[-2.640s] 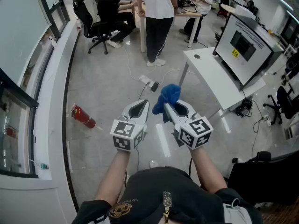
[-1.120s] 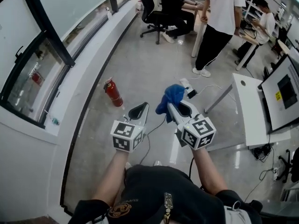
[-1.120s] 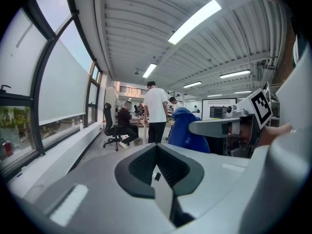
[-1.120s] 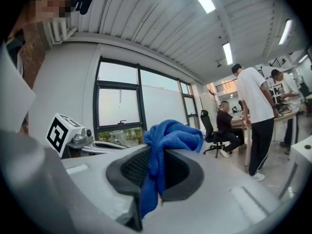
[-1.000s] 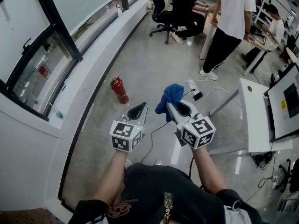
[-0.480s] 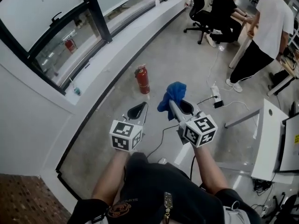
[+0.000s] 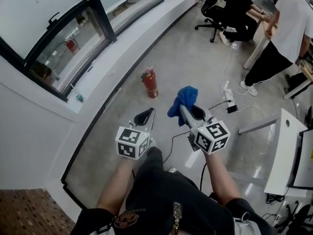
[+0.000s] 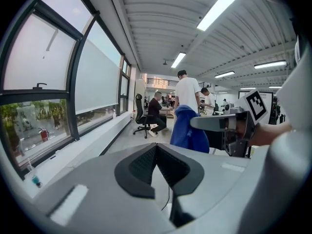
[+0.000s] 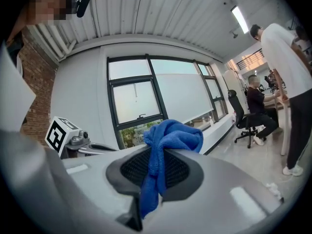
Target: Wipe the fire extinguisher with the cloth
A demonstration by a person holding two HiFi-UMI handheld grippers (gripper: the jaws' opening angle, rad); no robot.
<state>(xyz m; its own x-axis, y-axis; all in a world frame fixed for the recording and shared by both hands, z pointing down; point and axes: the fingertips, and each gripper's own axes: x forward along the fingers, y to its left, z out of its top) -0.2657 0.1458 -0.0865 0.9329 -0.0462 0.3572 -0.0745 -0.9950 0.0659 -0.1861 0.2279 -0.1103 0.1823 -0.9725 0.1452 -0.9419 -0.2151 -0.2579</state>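
Note:
A red fire extinguisher (image 7: 150,82) stands upright on the grey floor near the low white window ledge, ahead of both grippers. My right gripper (image 7: 183,107) is shut on a blue cloth (image 7: 183,101), which bunches above its tips; the same blue cloth (image 9: 163,145) hangs down between the jaws in the right gripper view. My left gripper (image 7: 152,110) is shut with nothing in it, its jaws meeting in the left gripper view (image 8: 156,146). The blue cloth (image 8: 187,130) and the right gripper show at that view's right. Both grippers are held well short of the extinguisher.
A white ledge (image 7: 122,53) under dark-framed windows runs along the left. A power strip (image 7: 228,93) and cables lie on the floor to the right. People (image 7: 279,38) sit and stand at desks at the upper right, beside an office chair (image 7: 214,13). A white table (image 7: 288,151) is at the right.
The view has swung round and closed in: the extinguisher has gone from far left on the floor to just ahead of the grippers. Both grippers stay shut, the cloth still in the right one.

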